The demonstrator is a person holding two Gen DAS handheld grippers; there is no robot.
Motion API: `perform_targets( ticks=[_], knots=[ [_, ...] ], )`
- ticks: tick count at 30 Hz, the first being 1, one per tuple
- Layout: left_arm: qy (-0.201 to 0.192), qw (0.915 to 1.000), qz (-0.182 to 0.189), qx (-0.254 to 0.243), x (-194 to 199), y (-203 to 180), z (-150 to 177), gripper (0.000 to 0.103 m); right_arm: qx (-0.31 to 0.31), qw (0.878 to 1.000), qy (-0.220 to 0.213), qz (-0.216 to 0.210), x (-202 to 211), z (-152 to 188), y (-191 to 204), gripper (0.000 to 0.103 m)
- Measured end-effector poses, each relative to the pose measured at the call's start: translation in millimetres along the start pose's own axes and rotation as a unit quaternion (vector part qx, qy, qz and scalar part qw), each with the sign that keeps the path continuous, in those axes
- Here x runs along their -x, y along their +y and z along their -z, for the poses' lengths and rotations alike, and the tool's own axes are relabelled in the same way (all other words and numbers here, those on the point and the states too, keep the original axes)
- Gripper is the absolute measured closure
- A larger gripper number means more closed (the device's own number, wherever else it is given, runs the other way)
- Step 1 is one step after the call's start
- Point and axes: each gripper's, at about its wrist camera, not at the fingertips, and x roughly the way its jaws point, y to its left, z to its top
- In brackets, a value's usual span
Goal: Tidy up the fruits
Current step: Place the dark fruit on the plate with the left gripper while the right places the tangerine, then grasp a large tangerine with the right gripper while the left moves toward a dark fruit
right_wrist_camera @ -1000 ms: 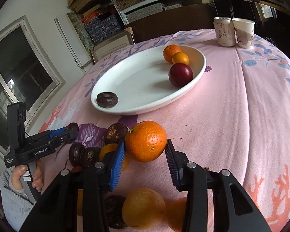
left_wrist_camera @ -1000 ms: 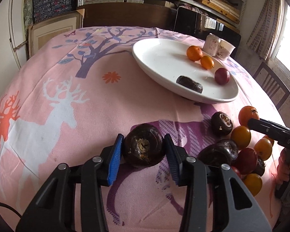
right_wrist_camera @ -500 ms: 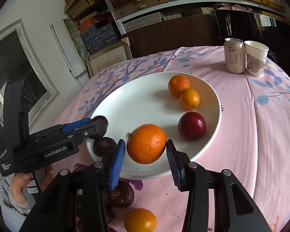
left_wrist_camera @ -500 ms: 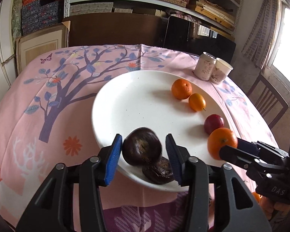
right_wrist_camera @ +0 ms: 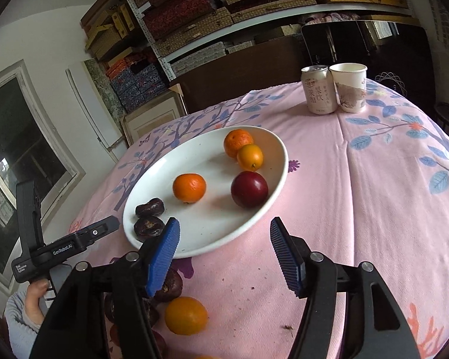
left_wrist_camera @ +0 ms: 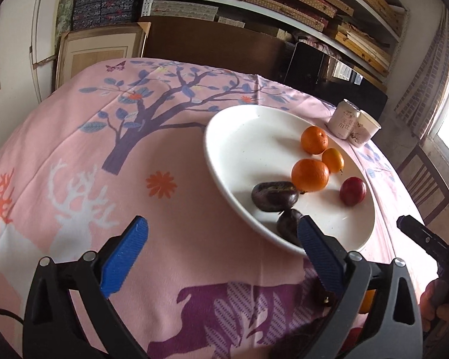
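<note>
— On the white plate (left_wrist_camera: 248, 137), what so far?

— Six pieces: middle tangerine (left_wrist_camera: 309, 175) beside the upper dark fruit (left_wrist_camera: 274, 196), lower dark fruit (left_wrist_camera: 289, 223) at the near rim, red plum (left_wrist_camera: 352, 191), far tangerine (left_wrist_camera: 314, 140) touching the kumquat (left_wrist_camera: 333, 160).

— And the tongs?

— Left tongs (left_wrist_camera: 221, 224) opening, blue pads wide apart, nothing between them, hovering over the pink cloth just beside the plate's near rim. Right tongs (right_wrist_camera: 224, 224) opening too, less wide, likewise empty, poised over that rim.

— So which step?

— Probably the tail of a drop-off for both hands, with more to fetch. Plenty left on the worktop (right_wrist_camera: 374, 209): a loose orange fruit (right_wrist_camera: 186, 315) and a loose dark fruit (right_wrist_camera: 169, 284) under the right tongs, others half hidden behind the jaws (count impossible to tell).

— Next move?

— Toward the near pile, most likely. Calls for lowering open tongs around one piece without nudging its neighbours (round, apt to roll), then closing gently. No trouble expected from the can (right_wrist_camera: 318, 89) and paper cup (right_wrist_camera: 350, 86), well apart at the far edge.
</note>
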Motion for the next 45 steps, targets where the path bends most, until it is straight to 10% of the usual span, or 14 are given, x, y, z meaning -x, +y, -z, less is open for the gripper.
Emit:
perform_targets(
  ticks=[16, 30, 45],
  knots=[
    [0.026, 0.9988, 0.001, 0.042, 33, 30, 56, 0.005, -0.078, 0.997, 0.009, -0.026, 78, 69, -50, 0.035],
    [0.043, 0.9987, -0.005, 0.026, 27, 23, 58, 0.005, 0.012, 0.994, 0.104, -0.01, 62, 84, -25, 0.058],
    [0.05, 0.9986, -0.015, 0.011, 22, 17, 58, 0.005, -0.08, 0.984, 0.119, -0.103, 37, 75, -45, 0.066]
  ],
)
